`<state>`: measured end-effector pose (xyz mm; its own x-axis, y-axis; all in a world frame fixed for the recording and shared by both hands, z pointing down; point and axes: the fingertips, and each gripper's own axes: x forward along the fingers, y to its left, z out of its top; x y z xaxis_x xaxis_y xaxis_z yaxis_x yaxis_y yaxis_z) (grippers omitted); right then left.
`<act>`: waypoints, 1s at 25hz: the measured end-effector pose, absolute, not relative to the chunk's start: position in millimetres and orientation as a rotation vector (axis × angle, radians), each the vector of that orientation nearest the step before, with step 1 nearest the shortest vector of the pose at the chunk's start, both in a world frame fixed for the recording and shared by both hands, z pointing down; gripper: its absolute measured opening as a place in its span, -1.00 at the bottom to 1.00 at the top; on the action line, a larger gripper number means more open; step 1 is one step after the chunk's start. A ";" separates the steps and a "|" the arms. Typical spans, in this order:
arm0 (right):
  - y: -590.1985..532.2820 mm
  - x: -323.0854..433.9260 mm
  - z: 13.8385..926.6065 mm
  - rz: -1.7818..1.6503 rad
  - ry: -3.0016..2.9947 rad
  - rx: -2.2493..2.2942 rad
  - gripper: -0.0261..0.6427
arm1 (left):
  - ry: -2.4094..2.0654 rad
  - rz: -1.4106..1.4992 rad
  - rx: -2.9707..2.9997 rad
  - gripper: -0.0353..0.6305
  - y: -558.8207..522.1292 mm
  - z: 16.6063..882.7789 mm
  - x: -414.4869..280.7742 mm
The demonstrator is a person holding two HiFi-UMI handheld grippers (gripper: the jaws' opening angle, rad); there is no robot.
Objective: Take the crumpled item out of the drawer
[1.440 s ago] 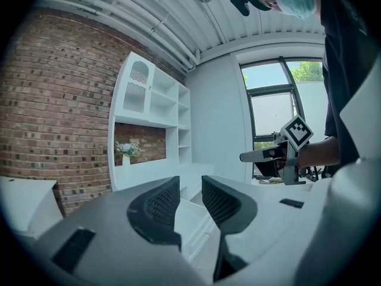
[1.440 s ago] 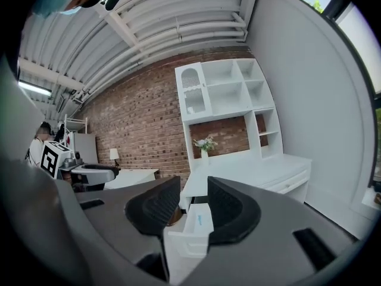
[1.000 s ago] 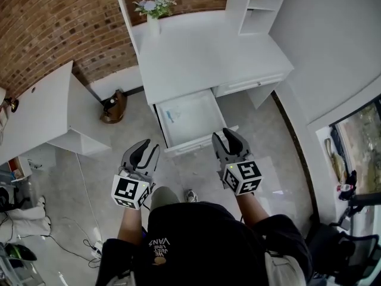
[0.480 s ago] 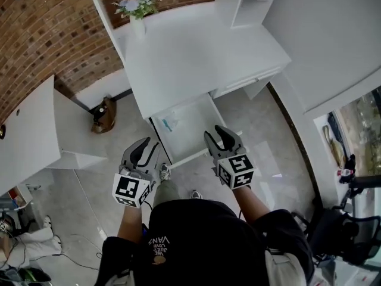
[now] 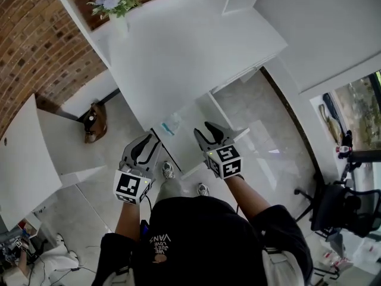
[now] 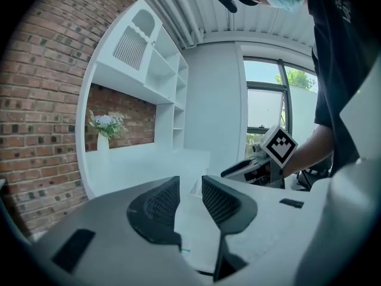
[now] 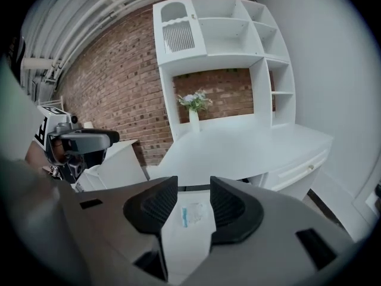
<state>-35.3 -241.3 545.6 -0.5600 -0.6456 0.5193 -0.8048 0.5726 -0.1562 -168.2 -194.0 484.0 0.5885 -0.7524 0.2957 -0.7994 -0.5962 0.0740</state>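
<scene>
Crumpled item (image 5: 171, 124), pale and see-through with a blue strip, lies in the back left corner of the open drawer (image 5: 189, 151), just under the front edge of the white desk (image 5: 190, 46). In the right gripper view it (image 7: 191, 214) shows through the gap between the jaws, flat on the drawer floor (image 7: 186, 241) and untouched.

The right gripper (image 5: 205, 134) hangs over the drawer's front edge, pointing down and in; its jaws have just been opening and stand apart, with nothing gripped between them. The left gripper (image 5: 144, 146) hovers just beside the drawer's left edge, above the floor, its jaws (image 6: 190, 186) parted by a narrow gap and likewise empty.

The person stands at the drawer's front edge, a gripper in each hand. A vase of flowers (image 5: 115, 6) stands at the back left corner of the desk, against a brick wall (image 5: 36, 52).
</scene>
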 end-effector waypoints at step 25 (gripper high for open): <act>-274.4 -91.5 803.3 1.109 -1.879 1.151 -0.37 | -1.129 0.381 2.600 -0.60 -237.8 556.2 -217.3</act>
